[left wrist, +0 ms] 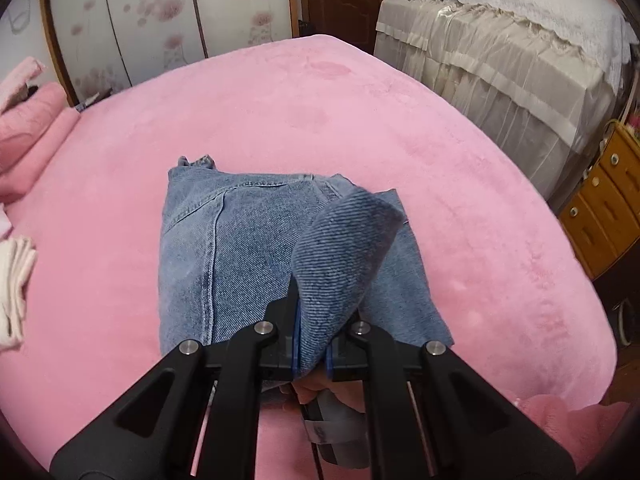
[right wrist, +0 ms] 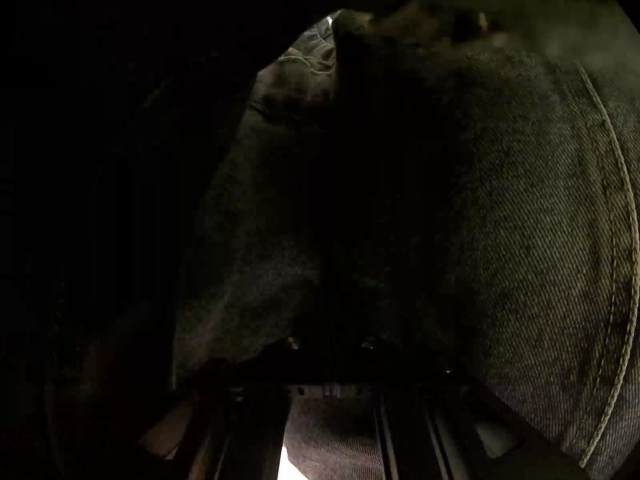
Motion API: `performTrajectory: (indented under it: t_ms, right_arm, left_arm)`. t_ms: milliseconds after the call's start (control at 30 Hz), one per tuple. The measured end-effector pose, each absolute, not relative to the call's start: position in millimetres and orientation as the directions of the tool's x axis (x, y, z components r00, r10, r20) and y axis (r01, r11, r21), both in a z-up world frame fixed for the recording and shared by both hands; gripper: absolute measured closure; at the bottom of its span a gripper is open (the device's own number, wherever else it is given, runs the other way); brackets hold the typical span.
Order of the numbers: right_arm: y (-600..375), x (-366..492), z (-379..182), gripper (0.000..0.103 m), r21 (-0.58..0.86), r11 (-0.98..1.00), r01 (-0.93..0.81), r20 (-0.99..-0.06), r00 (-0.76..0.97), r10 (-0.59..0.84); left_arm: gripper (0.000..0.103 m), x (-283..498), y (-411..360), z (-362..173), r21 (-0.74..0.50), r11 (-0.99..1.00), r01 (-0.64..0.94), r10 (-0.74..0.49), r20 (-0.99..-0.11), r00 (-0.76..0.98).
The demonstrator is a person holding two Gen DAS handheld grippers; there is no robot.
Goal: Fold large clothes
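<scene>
Far left of the left wrist view: pink pillows (left wrist: pixel 32 120) and a small stack of pale folded cloth (left wrist: pixel 14 288) at the bed edge. Mid-frame, the jeans (left wrist: pixel 224 248) lie partly folded on the pink bed (left wrist: pixel 460 200), waistband away from the camera, one side seam running down the denim. Left tool (left wrist: pixel 312 344) is pinched on a doubled flap of the jeans, the fabric curling up and over to the right btw its blue pads; a bit of a hand shows just below. Right of the bed: a second bed w/ a cream cover (left wrist: pixel 500 60), then a wooden drawer unit (left wrist: pixel 600 208). Right wrist view is nearly black, lens buried in denim (right wrist: pixel 520 220) w/ a stitched seam at far right; right tool (right wrist: pixel 332 360) is pressed together, but can't tell if cloth is caught in it. Denim likely handles heavy-ish, thick, not slippery, holds a crease but sags in the middle, so best taken at hems, waistband or fold corners, both sides at once.
</scene>
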State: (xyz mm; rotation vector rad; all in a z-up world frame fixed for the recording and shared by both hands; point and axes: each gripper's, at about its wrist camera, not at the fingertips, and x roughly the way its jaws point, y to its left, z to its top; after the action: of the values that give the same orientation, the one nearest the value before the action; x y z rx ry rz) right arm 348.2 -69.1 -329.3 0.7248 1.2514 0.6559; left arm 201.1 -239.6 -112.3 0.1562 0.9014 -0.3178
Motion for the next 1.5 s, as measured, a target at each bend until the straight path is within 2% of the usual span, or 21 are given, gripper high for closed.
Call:
performTrajectory:
  t_ms: [133, 333, 500, 633, 733, 900, 1000, 1033, 1100, 1133, 1233, 1333, 1400, 1433, 1467, 1500]
  right_arm:
    - [-68, 347, -327, 0.103, 0.782, 0.623, -0.028, -0.608, 0.188, 0.771]
    - [-77, 361, -316, 0.103, 0.818, 0.575, 0.009, -0.574, 0.052, 0.817]
    - [-118, 375, -295, 0.103, 0.789, 0.613, -0.045, -0.607, 0.1, 0.788]
    - [-187, 376, -284, 0.103, 0.789, 0.612, 0.051, -0.603, 0.256, 0.756]
    - [-243, 363, -263, 0.103, 0.74, 0.669, 0.068, -0.643, 0.361, 0.675]
    - [-305, 308, -239, 0.101, 0.614, 0.785, 0.083, -0.743, 0.398, 0.538]
    - [-326, 268, -234, 0.093, 0.615, 0.785, 0.077, -0.75, 0.365, 0.551]
    - [-328, 259, -232, 0.088, 0.628, 0.774, 0.081, -0.745, 0.35, 0.568]
    - [-329, 220, -229, 0.078, 0.655, 0.75, 0.09, -0.731, 0.324, 0.6]
    - [-328, 220, -225, 0.073, 0.659, 0.747, 0.091, -0.73, 0.318, 0.605]
    - [-314, 174, -213, 0.073, 0.615, 0.786, 0.064, -0.761, 0.306, 0.571]
    - [-288, 154, -192, 0.07, 0.651, 0.757, 0.055, -0.736, 0.291, 0.611]
    - [-272, 145, -185, 0.053, 0.674, 0.735, 0.076, -0.723, 0.275, 0.634]
    - [-265, 127, -178, 0.035, 0.667, 0.74, 0.086, -0.73, 0.277, 0.625]
    - [-254, 125, -174, 0.028, 0.651, 0.754, 0.094, -0.743, 0.284, 0.606]
    - [-249, 114, -176, 0.028, 0.622, 0.777, 0.099, -0.766, 0.286, 0.576]
  left_arm:
    - [0.098, 208, -230, -105, 0.029, 0.945, 0.327, -0.182, -0.783, 0.595]
    - [0.098, 197, -239, -77, 0.009, 0.939, 0.343, -0.224, -0.74, 0.634]
    - [0.098, 195, -255, -78, -0.019, 0.944, 0.33, -0.237, -0.734, 0.637]
    - [0.098, 186, -261, -111, 0.002, 0.927, 0.375, -0.242, -0.76, 0.603]
    - [0.098, 174, -267, -152, 0.043, 0.901, 0.432, -0.23, -0.797, 0.558]
    - [0.096, 159, -272, -219, 0.091, 0.883, 0.46, -0.134, -0.891, 0.433]
    - [0.092, 155, -279, -223, 0.121, 0.871, 0.476, -0.114, -0.894, 0.434]
    - [0.088, 156, -281, -221, 0.121, 0.867, 0.483, -0.109, -0.901, 0.42]
    - [0.072, 159, -281, -215, 0.073, 0.859, 0.507, -0.126, -0.929, 0.347]
    - [0.07, 159, -279, -211, 0.037, 0.856, 0.515, -0.141, -0.943, 0.301]
    - [0.067, 159, -261, -193, -0.052, 0.865, 0.5, -0.18, -0.96, 0.212]
    - [0.055, 162, -231, -172, -0.08, 0.89, 0.448, -0.177, -0.968, 0.179]
    - [0.052, 166, -207, -161, -0.028, 0.922, 0.387, -0.117, -0.971, 0.207]
    - [0.052, 171, -199, -156, -0.008, 0.932, 0.362, -0.092, -0.972, 0.216]
    - [0.052, 176, -183, -153, 0.015, 0.947, 0.321, -0.061, -0.972, 0.226]
    - [0.052, 184, -168, -154, 0.027, 0.958, 0.287, -0.042, -0.972, 0.23]
